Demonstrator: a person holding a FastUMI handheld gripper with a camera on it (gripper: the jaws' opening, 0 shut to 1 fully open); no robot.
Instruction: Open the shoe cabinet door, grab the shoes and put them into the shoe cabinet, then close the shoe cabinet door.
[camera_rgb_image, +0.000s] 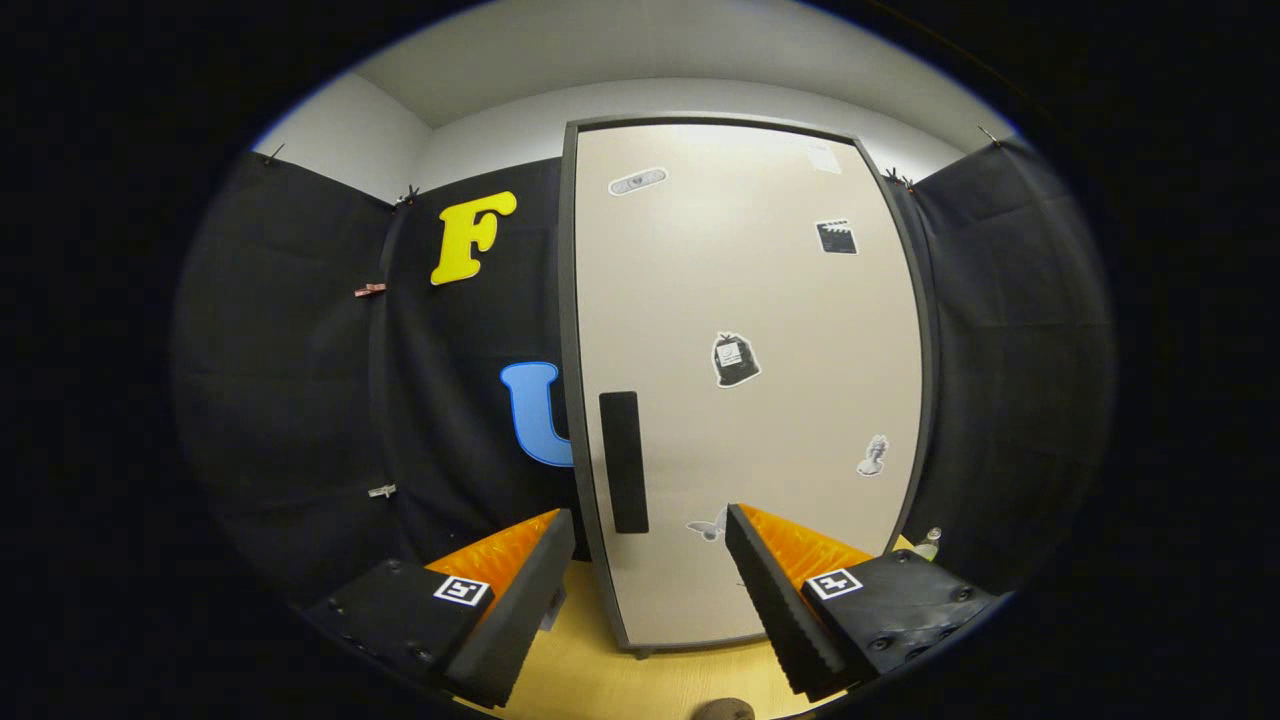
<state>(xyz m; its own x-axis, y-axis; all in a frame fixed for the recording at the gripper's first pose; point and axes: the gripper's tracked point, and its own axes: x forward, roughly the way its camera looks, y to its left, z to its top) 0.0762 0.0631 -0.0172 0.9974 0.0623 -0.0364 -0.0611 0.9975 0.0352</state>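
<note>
The tall beige shoe cabinet with a dark grey frame (740, 380) stands upright on the light wooden floor (620, 685), its long axis vertical and its door face turned squarely toward the camera. The door is shut, sitting flush within the frame. A narrow black rectangular handle (623, 461) runs vertically near the door's left edge, in the lower half, so the door's opening side is on the left. Several small stickers (735, 360) are scattered across the door face. The hand-held gripper (650, 560) is held in front of the cabinet's lower part with its two fingers spread wide apart and nothing between them; the handle lies just beyond and between the fingers, nearer the left one. The gripper does not touch the cabinet. Black cloth booth walls (300, 380) hang on both sides of the cabinet, pinned with small clips (369, 290). A small clear bottle (929, 545) stands on the floor by the cabinet's lower right corner, beyond the right finger. A dark rounded object (722, 709) lies on the floor below the fingers; what it is cannot be told.
</note>
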